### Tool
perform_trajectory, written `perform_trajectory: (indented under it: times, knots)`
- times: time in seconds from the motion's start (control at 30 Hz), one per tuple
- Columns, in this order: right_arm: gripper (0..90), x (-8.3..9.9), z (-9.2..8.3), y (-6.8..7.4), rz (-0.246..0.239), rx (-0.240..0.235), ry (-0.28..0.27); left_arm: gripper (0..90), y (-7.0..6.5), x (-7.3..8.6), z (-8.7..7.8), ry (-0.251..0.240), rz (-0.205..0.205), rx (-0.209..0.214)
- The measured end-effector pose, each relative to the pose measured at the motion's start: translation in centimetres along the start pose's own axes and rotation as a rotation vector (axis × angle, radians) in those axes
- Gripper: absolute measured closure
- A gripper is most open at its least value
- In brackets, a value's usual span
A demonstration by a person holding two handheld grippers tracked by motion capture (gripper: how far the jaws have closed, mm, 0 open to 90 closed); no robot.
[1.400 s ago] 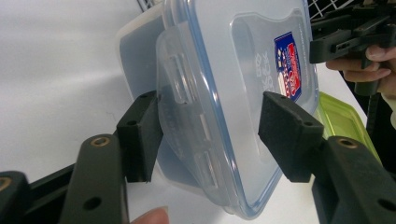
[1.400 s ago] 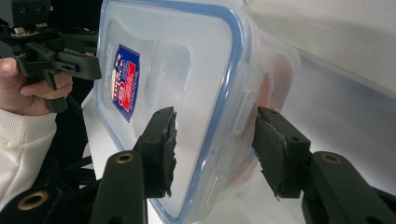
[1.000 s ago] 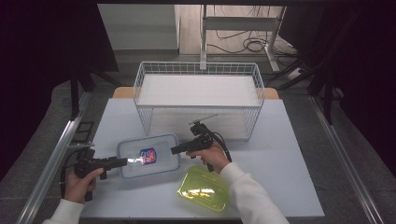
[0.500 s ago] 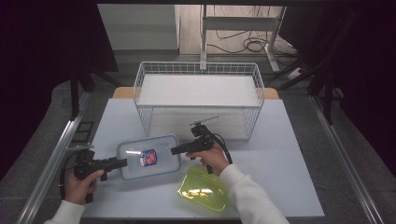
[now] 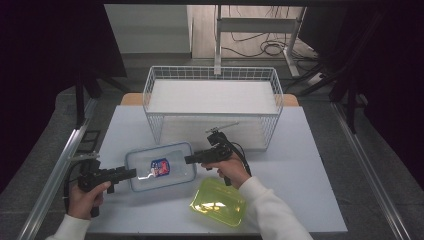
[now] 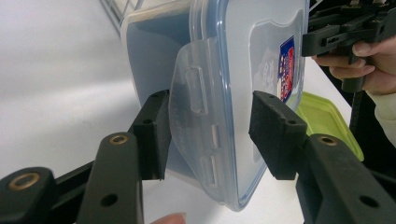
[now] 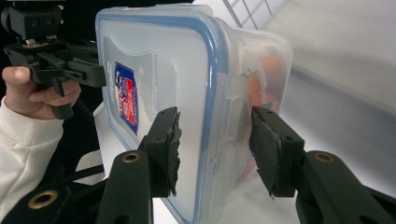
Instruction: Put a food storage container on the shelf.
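A clear lidded container with a blue seal and a red-and-blue label lies on the white surface, just in front of the wire basket. The person approaches it from both short ends at once, which looks like the set-up for a two-handed job on its closure or for a lift.

The left gripper lies level at the container's left end. In the left gripper view its jaws stand apart on either side of the lid's hinged latch flap; one pad is at or nearly on the flap, the other clear of it, so nothing is clamped. These jaws have just been closing a little, with the flap between them. Bracketing the flap this way suggests the aim is to pinch or lever that latch.

The right gripper meets the opposite end. In the right gripper view its jaws straddle the lid's rim and the side wall, close to both, but whether the pads press cannot be told. Held there, it probably steadies the container so it cannot slide away from the left hand's push.

A yellow-green lid lies separately nearer the person, below the right forearm, out of the way of both grippers.
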State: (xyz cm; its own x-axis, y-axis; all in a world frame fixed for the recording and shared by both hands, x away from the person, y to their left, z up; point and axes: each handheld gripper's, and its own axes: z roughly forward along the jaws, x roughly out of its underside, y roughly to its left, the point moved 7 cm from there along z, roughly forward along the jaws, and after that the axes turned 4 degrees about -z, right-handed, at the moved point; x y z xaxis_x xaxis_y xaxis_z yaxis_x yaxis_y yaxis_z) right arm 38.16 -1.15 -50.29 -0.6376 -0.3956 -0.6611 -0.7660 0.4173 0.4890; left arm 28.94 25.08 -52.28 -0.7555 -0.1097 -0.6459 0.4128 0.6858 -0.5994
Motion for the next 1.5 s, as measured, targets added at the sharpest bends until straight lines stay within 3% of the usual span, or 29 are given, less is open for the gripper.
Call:
perform_trajectory:
  times: [0.1,0.3,0.43,0.53,0.6,0.87,1.03,1.3,1.43,1.47,1.5]
  knots:
    - [53.7,-0.2,-0.6,0.4,-0.016,0.007,-0.008,50.1,-0.6,-0.3,-0.1,-0.006,0.01,0.005]
    - [53.8,-0.8,-3.4,1.2,-0.055,0.038,-0.05,50.3,-2.4,-1.5,0.2,-0.017,0.058,0.018]
    - [53.8,-1.2,-4.8,1.4,-0.068,0.052,-0.074,50.4,-3.8,-2.9,0.4,-0.024,0.087,0.031]
    - [53.9,-1.8,-6.8,1.7,-0.081,0.078,-0.104,50.3,-5.2,-4.3,1.0,-0.016,0.114,0.039]
    - [53.9,-1.9,-7.2,1.7,-0.083,0.081,-0.11,50.3,-5.7,-4.8,1.2,-0.012,0.125,0.042]
    - [53.9,-2.7,-11.5,1.4,-0.09,0.124,-0.173,50.3,-8.7,-7.9,2.7,-0.007,0.184,0.064]
    - [53.9,-3.3,-13.1,1.2,-0.096,0.14,-0.19,50.3,-9.6,-9.2,3.3,-0.009,0.201,0.074]
    - [53.9,-5.2,-16.1,0.5,-0.095,0.161,-0.226,50.3,-11.7,-12.9,4.4,-0.011,0.231,0.088]
    - [53.9,-6.6,-17.4,0.3,-0.093,0.174,-0.235,50.3,-12.2,-14.8,4.8,-0.007,0.243,0.101]
    - [53.8,-7.4,-18.0,0.1,-0.092,0.184,-0.238,50.3,-12.4,-15.9,5.2,-0.003,0.245,0.108]
    - [53.8,-7.9,-18.3,-0.1,-0.092,0.188,-0.238,50.3,-12.4,-15.9,5.2,-0.003,0.245,0.108]
